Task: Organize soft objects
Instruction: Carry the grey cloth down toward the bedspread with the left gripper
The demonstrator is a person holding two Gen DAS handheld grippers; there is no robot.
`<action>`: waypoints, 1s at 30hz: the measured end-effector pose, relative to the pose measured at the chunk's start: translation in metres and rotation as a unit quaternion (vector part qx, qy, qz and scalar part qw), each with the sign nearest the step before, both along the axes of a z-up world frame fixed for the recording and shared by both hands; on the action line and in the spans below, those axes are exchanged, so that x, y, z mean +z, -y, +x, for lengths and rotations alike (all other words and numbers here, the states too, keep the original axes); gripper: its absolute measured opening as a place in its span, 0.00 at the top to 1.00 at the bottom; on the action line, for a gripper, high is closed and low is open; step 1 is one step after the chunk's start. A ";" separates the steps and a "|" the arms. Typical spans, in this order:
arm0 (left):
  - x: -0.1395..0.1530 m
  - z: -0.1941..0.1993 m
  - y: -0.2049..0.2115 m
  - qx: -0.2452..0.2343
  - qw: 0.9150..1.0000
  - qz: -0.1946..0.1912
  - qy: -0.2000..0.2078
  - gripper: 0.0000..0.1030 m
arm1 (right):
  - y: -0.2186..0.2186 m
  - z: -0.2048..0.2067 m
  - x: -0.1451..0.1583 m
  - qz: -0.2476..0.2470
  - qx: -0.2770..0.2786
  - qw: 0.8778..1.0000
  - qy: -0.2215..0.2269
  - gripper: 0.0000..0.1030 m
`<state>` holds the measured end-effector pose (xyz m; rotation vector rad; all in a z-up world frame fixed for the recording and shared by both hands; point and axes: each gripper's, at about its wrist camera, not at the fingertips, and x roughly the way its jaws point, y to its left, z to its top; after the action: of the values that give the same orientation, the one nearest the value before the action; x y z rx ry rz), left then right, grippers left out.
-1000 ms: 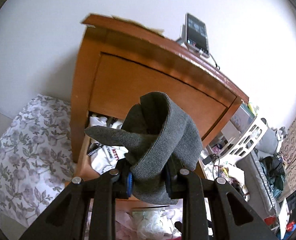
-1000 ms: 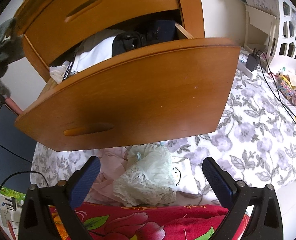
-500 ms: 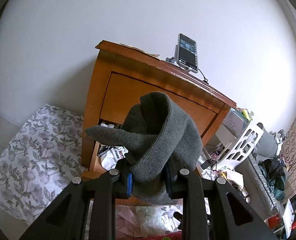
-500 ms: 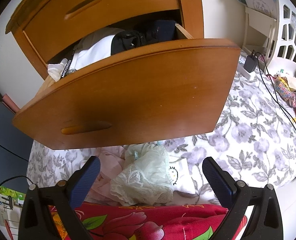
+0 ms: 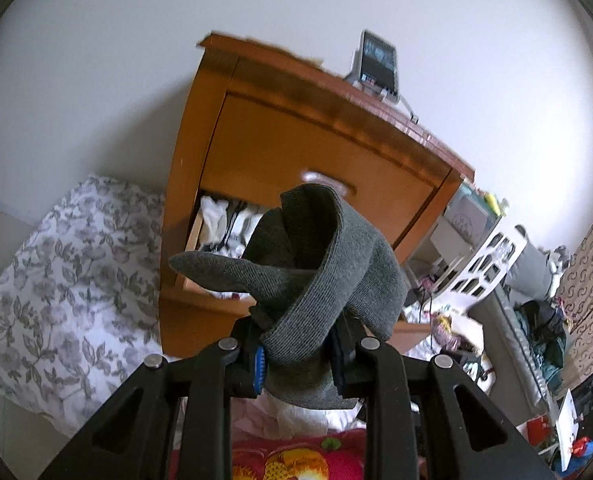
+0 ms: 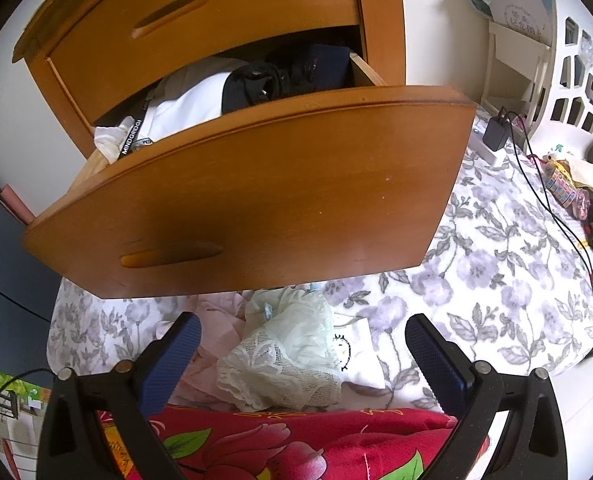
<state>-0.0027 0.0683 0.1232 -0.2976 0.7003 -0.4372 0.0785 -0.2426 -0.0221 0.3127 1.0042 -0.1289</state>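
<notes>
We see both views under soft, even daylight, with black fisheye corners and straight lines bowing toward the rims. In the left wrist view the wooden cabinet (image 5: 296, 152) is smeared by motion blur, its top edge doubled, and the phone (image 5: 378, 66) on it is unreadable, while the gray knit cloth (image 5: 320, 280) close to the lens stays crisp. The white wall (image 5: 96, 60) is bright but not blown out. The right wrist view is sharp; the open drawer front (image 6: 256, 188) carries a broad dark shadow low on its left, and the drawer's interior is dim.
</notes>
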 end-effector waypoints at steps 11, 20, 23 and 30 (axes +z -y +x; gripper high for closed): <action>-0.066 0.010 0.035 -0.053 0.993 0.038 -0.102 0.74 | 0.000 0.000 0.000 0.001 -0.001 1.000 0.000 0.00; -0.110 0.018 0.055 -0.072 0.982 0.061 -0.164 0.74 | 0.001 0.000 0.000 0.006 -0.001 1.000 0.000 0.00; -0.125 0.024 0.053 -0.063 0.979 0.064 -0.183 0.74 | 0.001 0.000 -0.001 0.007 -0.001 1.000 0.000 0.00; -0.157 0.037 0.055 -0.048 0.971 0.066 -0.223 0.74 | 0.001 0.000 0.000 0.007 0.000 1.000 -0.001 0.00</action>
<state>0.0340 0.0129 -0.0335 -0.2393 1.1827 -0.4161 0.0785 -0.2436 -0.0225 0.3252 1.0070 -0.1231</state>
